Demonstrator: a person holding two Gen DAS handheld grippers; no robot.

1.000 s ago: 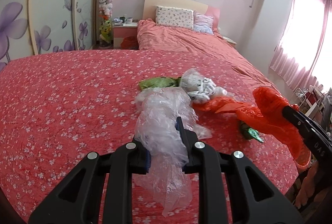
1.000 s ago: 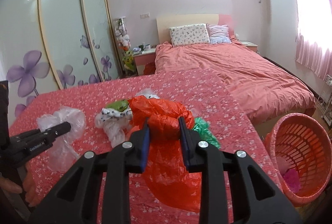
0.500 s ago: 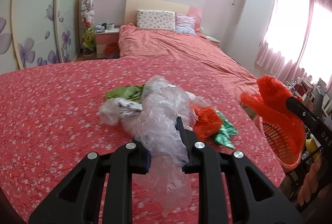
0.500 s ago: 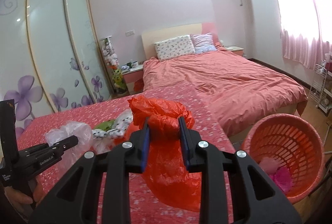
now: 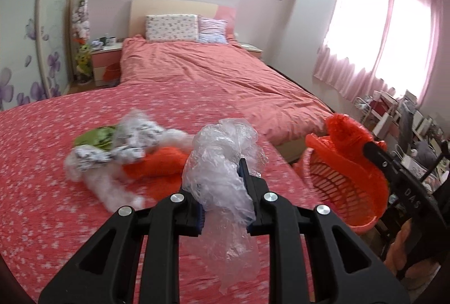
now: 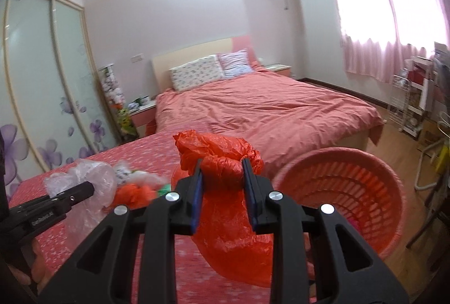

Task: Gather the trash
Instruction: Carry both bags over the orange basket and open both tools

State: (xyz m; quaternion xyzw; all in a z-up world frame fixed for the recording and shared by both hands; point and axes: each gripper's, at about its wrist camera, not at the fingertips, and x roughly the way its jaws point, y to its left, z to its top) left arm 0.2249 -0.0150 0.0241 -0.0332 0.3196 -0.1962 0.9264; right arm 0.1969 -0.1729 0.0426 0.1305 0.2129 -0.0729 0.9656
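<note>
My left gripper [image 5: 218, 176] is shut on a crumpled clear plastic bag [image 5: 225, 163] and holds it above the floral bedspread. My right gripper [image 6: 220, 173] is shut on a crumpled orange plastic bag [image 6: 225, 163] that hangs down between the fingers. An orange slatted basket [image 6: 346, 185] stands on the floor to the right of it; it also shows in the left wrist view [image 5: 337, 180]. More trash lies on the bedspread: a white printed bag [image 5: 126, 140], a green bag [image 5: 95, 136] and an orange bag [image 5: 157, 163].
The red floral bedspread [image 5: 56, 191] covers the near surface. A bed with a salmon duvet [image 6: 267, 107] lies beyond. A sliding wardrobe [image 6: 42, 78] is at the left. Shelves and clutter [image 6: 416, 95] stand by the window at right.
Both grippers have swung to the right with their bags still held. The basket has come closer and larger in the right wrist view. The trash pile has shifted left.
</note>
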